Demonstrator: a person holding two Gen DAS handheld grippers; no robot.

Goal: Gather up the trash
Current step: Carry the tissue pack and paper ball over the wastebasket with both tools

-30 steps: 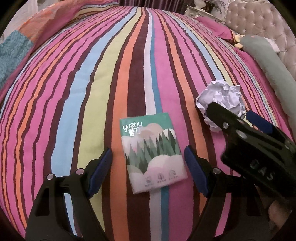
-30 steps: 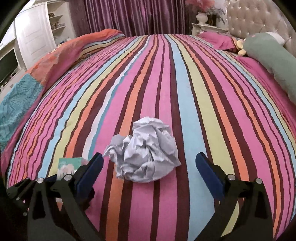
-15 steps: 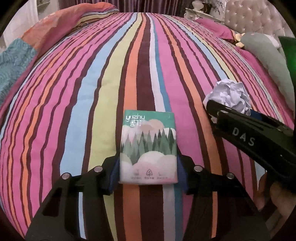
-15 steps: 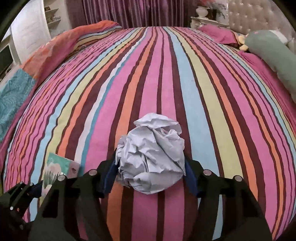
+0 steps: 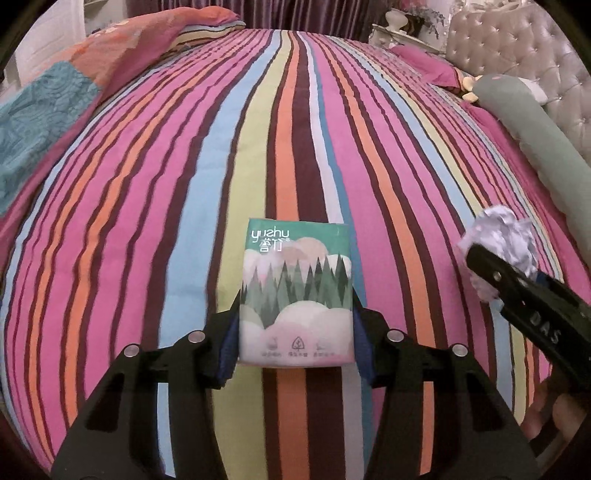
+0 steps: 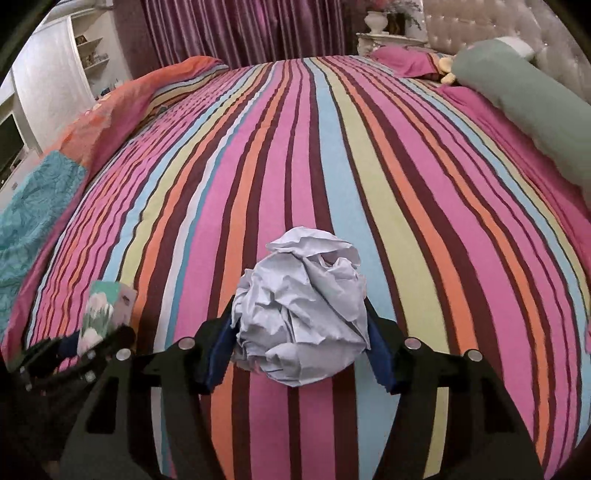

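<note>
A green tissue packet (image 5: 297, 291) printed with trees and clouds sits between the blue pads of my left gripper (image 5: 295, 332), which is shut on it just above the striped bedspread (image 5: 184, 184). My right gripper (image 6: 301, 343) is shut on a crumpled ball of white paper (image 6: 301, 310). In the left wrist view the paper ball (image 5: 502, 240) and the right gripper (image 5: 517, 291) show at the right edge. In the right wrist view the tissue packet (image 6: 105, 314) and the left gripper (image 6: 79, 350) show at the lower left.
A long grey-green bolster (image 6: 524, 107) lies along the bed's right side by a tufted headboard (image 5: 517, 48). A folded orange and teal quilt (image 6: 66, 155) lies at the left. Purple curtains (image 6: 240, 29) hang behind, and white shelves (image 6: 74, 59) stand at the far left.
Both grippers went from open around their objects to shut on them. Both then drew back over the bedspread with the packet and the paper ball held.
</note>
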